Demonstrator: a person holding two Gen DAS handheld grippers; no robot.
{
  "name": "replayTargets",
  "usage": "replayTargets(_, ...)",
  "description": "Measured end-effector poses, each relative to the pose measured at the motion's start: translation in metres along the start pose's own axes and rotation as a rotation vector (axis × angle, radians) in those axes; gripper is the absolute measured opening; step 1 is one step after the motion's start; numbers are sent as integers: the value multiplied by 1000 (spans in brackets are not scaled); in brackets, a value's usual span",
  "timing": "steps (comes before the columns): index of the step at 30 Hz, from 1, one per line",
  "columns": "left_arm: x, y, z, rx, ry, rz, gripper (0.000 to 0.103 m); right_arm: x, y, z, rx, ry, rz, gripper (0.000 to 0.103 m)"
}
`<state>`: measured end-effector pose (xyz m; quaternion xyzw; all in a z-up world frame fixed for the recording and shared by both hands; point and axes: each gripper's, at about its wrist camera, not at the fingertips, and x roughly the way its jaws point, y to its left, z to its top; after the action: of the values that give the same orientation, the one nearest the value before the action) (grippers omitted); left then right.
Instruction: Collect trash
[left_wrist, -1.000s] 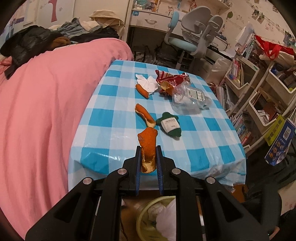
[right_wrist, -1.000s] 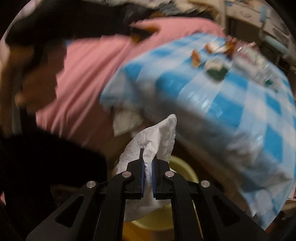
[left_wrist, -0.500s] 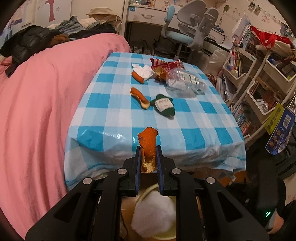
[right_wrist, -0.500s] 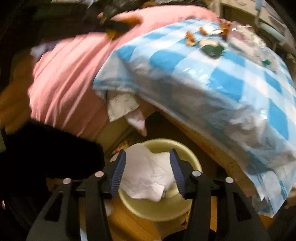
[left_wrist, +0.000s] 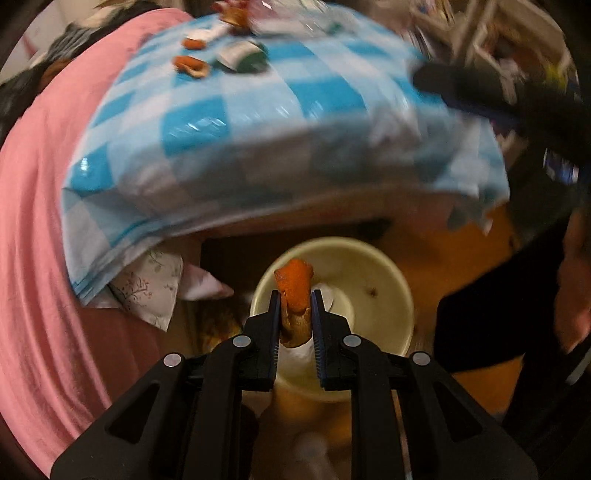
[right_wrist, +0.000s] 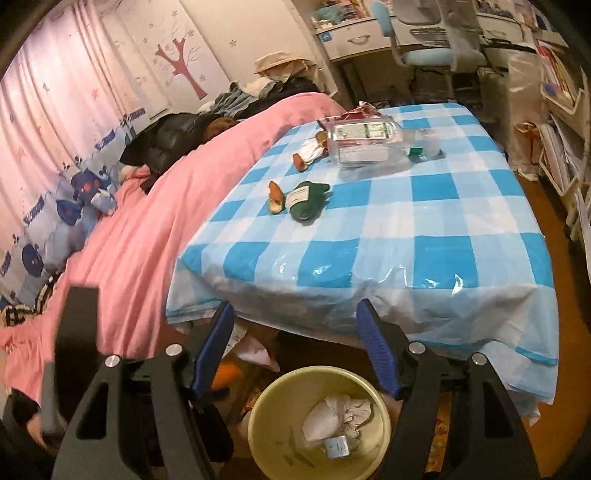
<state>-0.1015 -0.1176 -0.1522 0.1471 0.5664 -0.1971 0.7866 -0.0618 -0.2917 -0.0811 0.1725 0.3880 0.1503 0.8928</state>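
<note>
My left gripper (left_wrist: 294, 295) points down over the yellow bin (left_wrist: 391, 295) with a strip of orange peel (left_wrist: 295, 282) between its pads; the jaws are opening and the peel still touches both. My right gripper (right_wrist: 295, 306) stands wide, jaws still opening, with nothing between them, low in front of the table edge. Below it the bin (right_wrist: 266, 413) holds a crumpled white tissue (right_wrist: 332, 411). On the blue checked tablecloth (right_wrist: 424, 221) lie another orange peel (right_wrist: 276, 197), a green wrapper (right_wrist: 306, 201), a clear plastic bottle (right_wrist: 365, 142), a red wrapper (right_wrist: 354, 110) and a tissue with peel (right_wrist: 304, 155).
A pink bed cover (right_wrist: 147, 221) runs along the table's left side, with dark clothes (right_wrist: 170, 136) piled on it. A desk and a blue chair (right_wrist: 424, 55) stand behind the table, shelves (right_wrist: 565, 92) to the right. The bin stands on the wooden floor under the table's front edge.
The left gripper came down from the table edge to above the bin, carrying the peel. The right gripper dropped its tissue into the bin, opened wide and swung up to face the table.
</note>
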Motion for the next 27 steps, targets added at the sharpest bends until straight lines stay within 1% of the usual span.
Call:
replayTargets(1,1,-2,-1,8,5,0,24,-1,0,0,2,-2,-1,67)
replayTargets(2,0,-3,-1,12,6,3,37,-2,0,0,2,-6,-4,68)
replayTargets(3,-2,-2,-1,11,-4,9,47,-3,-2,0,2,-9,-5,68)
replayTargets(6,-11,6,3,-23,-50,25,54,-2,-3,-1,1,-16,-10,70)
replayTargets(9,-21,20,8,-95,-100,39,61,-1,-3,-1,1,-19,-19,72)
replayTargets(14,-35,46,11,-231,-173,67,66,3,-2,-2,-9,-12,-29,73)
replayTargets(17,-39,58,11,-290,-199,77,68,6,-1,-3,-19,-6,-33,73)
replayTargets(23,-41,76,9,-378,-213,85,71,9,1,-4,-36,1,-42,74)
replayTargets(27,-39,81,9,-402,-212,87,71,10,1,-5,-43,4,-46,74)
